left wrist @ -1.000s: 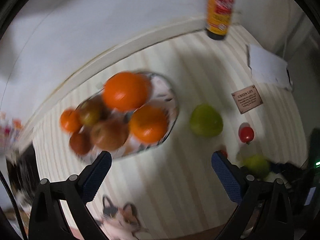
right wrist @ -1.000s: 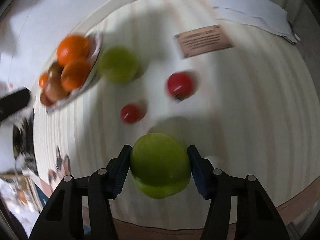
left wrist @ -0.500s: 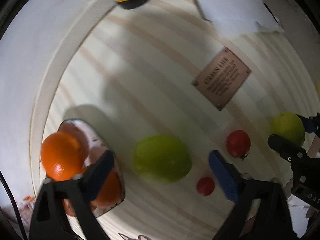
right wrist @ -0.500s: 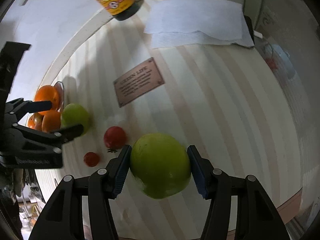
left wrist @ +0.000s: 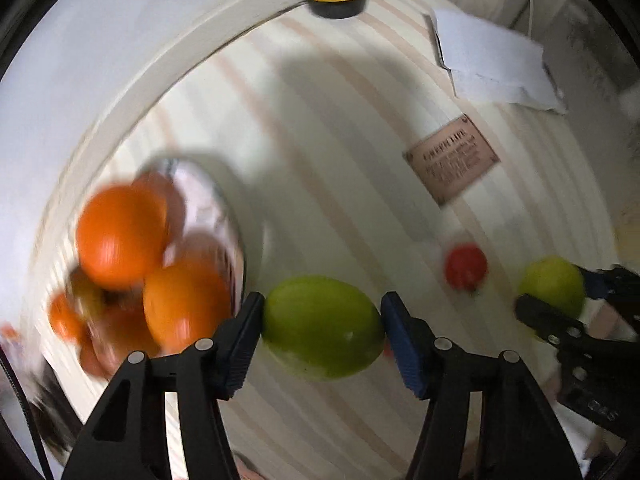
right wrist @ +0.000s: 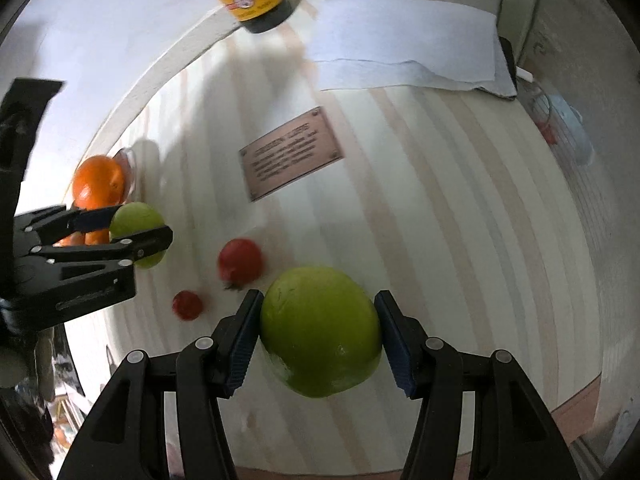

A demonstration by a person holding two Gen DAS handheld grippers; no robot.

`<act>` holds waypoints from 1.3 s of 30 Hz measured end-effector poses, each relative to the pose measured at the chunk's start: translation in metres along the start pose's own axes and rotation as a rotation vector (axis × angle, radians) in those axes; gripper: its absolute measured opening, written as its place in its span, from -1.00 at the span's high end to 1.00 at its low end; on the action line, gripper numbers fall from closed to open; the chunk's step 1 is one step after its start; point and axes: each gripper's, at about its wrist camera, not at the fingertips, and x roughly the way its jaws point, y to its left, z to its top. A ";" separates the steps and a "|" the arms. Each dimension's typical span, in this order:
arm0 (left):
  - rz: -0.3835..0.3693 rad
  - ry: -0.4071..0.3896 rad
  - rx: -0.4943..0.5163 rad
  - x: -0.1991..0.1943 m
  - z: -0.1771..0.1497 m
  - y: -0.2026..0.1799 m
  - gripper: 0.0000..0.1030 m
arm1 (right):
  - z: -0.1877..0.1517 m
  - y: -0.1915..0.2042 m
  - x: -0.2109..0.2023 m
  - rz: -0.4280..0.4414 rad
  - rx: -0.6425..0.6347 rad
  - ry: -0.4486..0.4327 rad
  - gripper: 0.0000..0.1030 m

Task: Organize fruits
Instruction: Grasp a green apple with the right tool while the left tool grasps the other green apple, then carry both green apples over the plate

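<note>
Pale striped wooden table [right wrist: 460, 200] carries a bowl [left wrist: 224, 208] piled with oranges [left wrist: 120, 236], two red tomatoes [right wrist: 240, 260] and a brown plaque [right wrist: 290, 154]. Just beside the bowl, the left gripper [left wrist: 322, 328] has just been closing, and its blue pads now touch both sides of a green apple [left wrist: 322, 326]. Well to the side, the right gripper [right wrist: 320, 328] pinches a second green apple [right wrist: 320, 330] firmly between its pads, above the table.

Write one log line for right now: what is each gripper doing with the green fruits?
left gripper: jaws just closing around green fruit beside plate | right gripper: shut on second green fruit
</note>
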 end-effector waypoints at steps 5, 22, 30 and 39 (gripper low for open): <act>-0.067 0.028 -0.168 -0.003 -0.082 0.034 -0.12 | -0.020 0.036 0.003 0.025 -0.089 0.047 -0.16; -0.107 0.074 -0.493 0.027 -0.197 0.117 -0.13 | -0.064 0.153 0.068 -0.001 -0.388 0.200 -0.17; -0.107 0.071 -0.475 0.028 -0.166 0.112 -0.13 | -0.069 0.148 0.067 -0.014 -0.382 0.237 -0.18; -0.118 0.083 -0.497 0.035 -0.168 0.117 -0.12 | -0.070 0.139 0.061 -0.020 -0.358 0.254 -0.37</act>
